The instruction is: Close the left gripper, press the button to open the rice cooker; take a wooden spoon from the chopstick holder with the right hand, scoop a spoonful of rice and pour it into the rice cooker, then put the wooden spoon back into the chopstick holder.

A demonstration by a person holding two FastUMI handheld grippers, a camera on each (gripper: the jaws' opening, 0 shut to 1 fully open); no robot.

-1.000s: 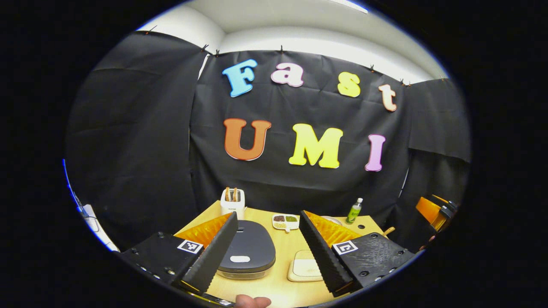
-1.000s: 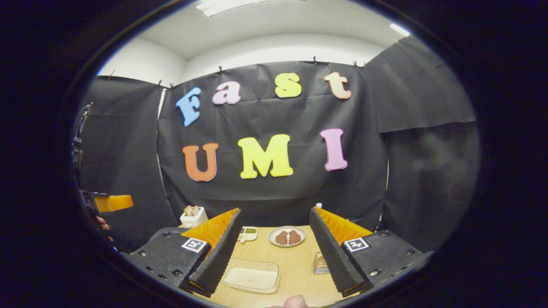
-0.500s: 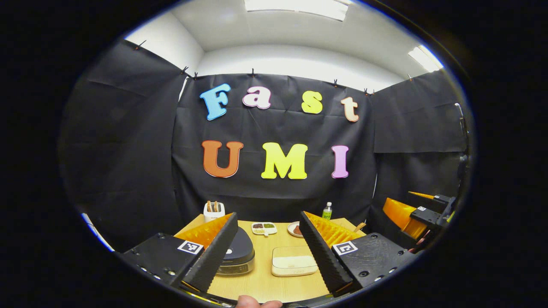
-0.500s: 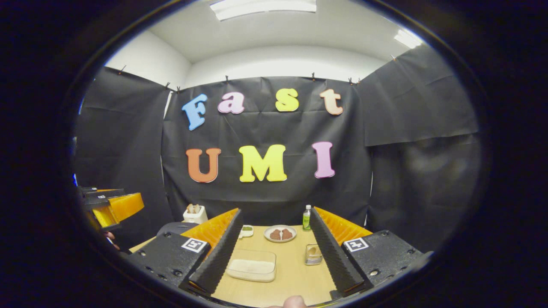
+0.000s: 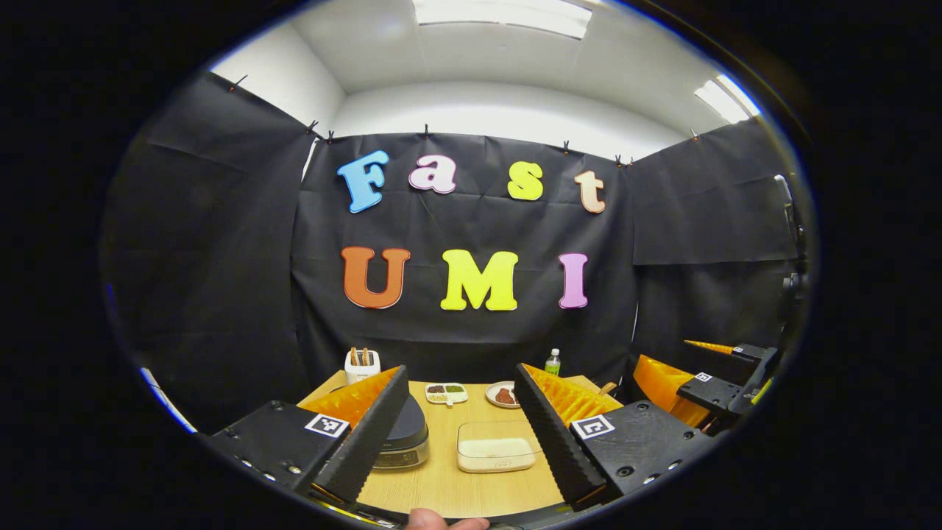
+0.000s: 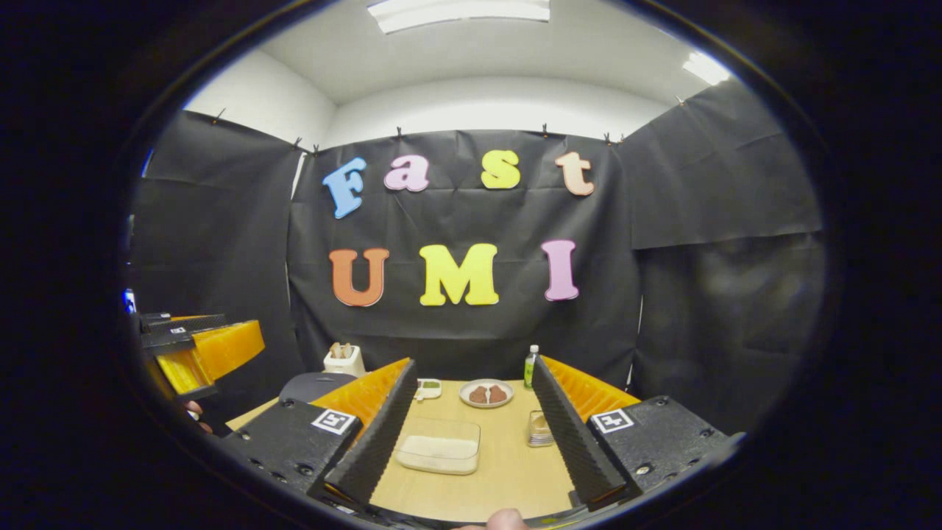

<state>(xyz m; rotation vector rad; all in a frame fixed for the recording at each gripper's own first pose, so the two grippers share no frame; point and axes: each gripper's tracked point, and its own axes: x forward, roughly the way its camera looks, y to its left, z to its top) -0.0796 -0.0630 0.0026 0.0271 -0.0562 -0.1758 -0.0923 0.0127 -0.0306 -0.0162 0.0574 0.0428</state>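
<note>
Both grippers hang above the near edge of the table [image 5: 441, 486], fingers spread wide — nothing held. Ahead of the left gripper [image 5: 461, 427], the cooker [image 5: 405, 438] sits lid down behind its left finger, the rice box [image 5: 494, 450] between the fingers. The holder [image 5: 362, 362] with spoons stands far back left. The right gripper [image 6: 471, 423] frames the rice box [image 6: 439, 450] too.

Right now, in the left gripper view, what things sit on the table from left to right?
Chopstick holder → rice cooker → divided dish → rice container → green bottle.
</note>
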